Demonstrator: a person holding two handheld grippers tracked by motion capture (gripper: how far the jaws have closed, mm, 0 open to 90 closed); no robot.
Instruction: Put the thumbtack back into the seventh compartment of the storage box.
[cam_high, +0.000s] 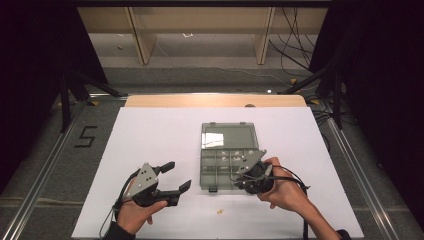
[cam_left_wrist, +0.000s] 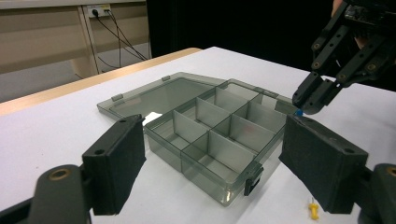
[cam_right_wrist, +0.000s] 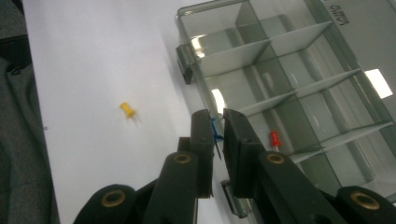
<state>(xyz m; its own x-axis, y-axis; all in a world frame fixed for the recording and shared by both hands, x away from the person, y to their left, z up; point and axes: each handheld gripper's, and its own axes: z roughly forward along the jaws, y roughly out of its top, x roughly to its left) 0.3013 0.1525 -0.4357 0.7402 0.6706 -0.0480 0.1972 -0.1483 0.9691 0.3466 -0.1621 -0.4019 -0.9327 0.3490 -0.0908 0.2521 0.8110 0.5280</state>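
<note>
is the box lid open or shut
Open. The lid lies flat on the table behind the box, still hinged to its far edge, and the compartments are uncovered; a red pin shows inside one.

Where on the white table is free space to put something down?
The white table is bare left of the clear box, up to the far edge. Near the front lies a yellow pin. Around the box's front right corner it is crowded by the right gripper.

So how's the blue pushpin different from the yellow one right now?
The blue pushpin is pinched between the right gripper's jaws above the organizer box; the yellow pushpin lies loose on the white table. Blue is lifted, yellow rests on its side. Both look like the same kind of pin.
</note>
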